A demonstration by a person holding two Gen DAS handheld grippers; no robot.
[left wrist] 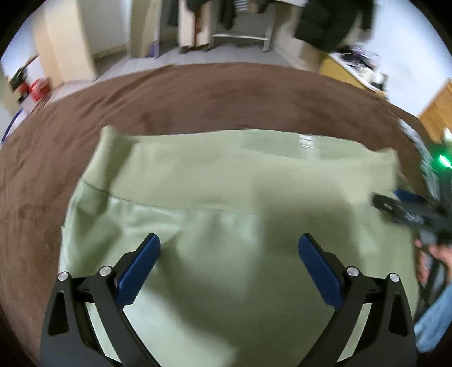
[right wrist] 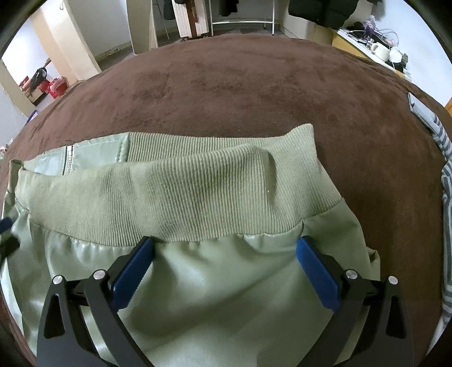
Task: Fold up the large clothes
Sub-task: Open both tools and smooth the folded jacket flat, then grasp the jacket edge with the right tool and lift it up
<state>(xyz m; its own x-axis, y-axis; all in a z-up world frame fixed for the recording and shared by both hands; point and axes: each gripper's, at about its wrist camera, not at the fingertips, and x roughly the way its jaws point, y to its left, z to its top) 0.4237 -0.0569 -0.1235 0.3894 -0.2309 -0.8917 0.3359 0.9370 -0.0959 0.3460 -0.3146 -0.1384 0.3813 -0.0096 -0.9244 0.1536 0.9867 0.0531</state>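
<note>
The jacket [right wrist: 197, 197] lies on the blanket [right wrist: 240, 98], a striped garment [right wrist: 446, 197] to its right.

One green jacket [right wrist: 197, 282], one brown cover [right wrist: 254, 98], one striped garment [right wrist: 446, 197], two grippers.

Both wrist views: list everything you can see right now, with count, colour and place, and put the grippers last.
Jacket: one, pale green and glossy, spread on the brown cover under both grippers.
Ribbed hem band: one, green knit, along the jacket's far edge.
Zipper: one, silver, far-left corner of the jacket.
Brown cover: one, under everything.
Striped garment: one, grey and white, right edge of the cover.
Dark coat: one, black, hanging in the background.
Left gripper: black with blue pads, open above the jacket.
Right gripper: the same, open near the hem band.
</note>
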